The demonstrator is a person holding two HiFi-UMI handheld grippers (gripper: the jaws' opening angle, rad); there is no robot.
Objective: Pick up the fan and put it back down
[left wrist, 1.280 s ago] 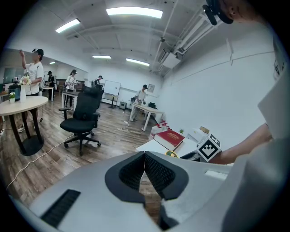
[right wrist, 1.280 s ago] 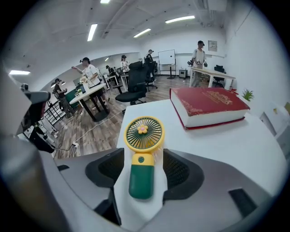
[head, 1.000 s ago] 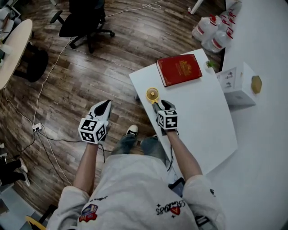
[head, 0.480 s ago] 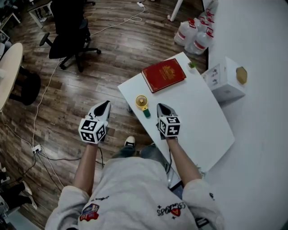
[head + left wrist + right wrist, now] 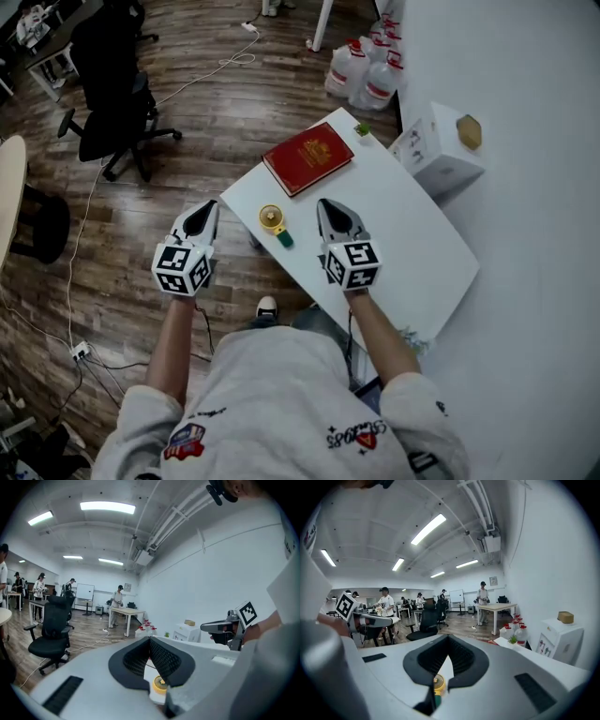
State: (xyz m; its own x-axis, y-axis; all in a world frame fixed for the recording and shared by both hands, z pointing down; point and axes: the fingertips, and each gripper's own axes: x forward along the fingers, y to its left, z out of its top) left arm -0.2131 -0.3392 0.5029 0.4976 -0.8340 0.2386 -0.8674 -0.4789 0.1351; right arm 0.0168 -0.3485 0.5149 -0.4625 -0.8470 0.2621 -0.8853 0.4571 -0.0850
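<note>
The small fan [image 5: 273, 222], yellow head and green handle, lies on the white table [image 5: 403, 244] near its left edge; it also peeks through the jaw gap as the fan [image 5: 160, 683] and the fan [image 5: 437, 685]. My right gripper [image 5: 327, 205] hangs above the table just right of the fan, shut and empty. My left gripper [image 5: 207, 208] hovers over the floor left of the table, its jaws closed with nothing in them. Both point roughly level, and neither touches the fan.
A red book [image 5: 307, 157] lies at the table's far end by a tiny green plant [image 5: 361, 128]. A white box [image 5: 434, 148] stands to the right, water bottles [image 5: 366, 75] beyond. A black office chair [image 5: 112, 94] and cables sit on the wooden floor.
The right gripper has left the fan's handle, shut empty and risen to its right. The left gripper has risen too. The fan lies on the table.
</note>
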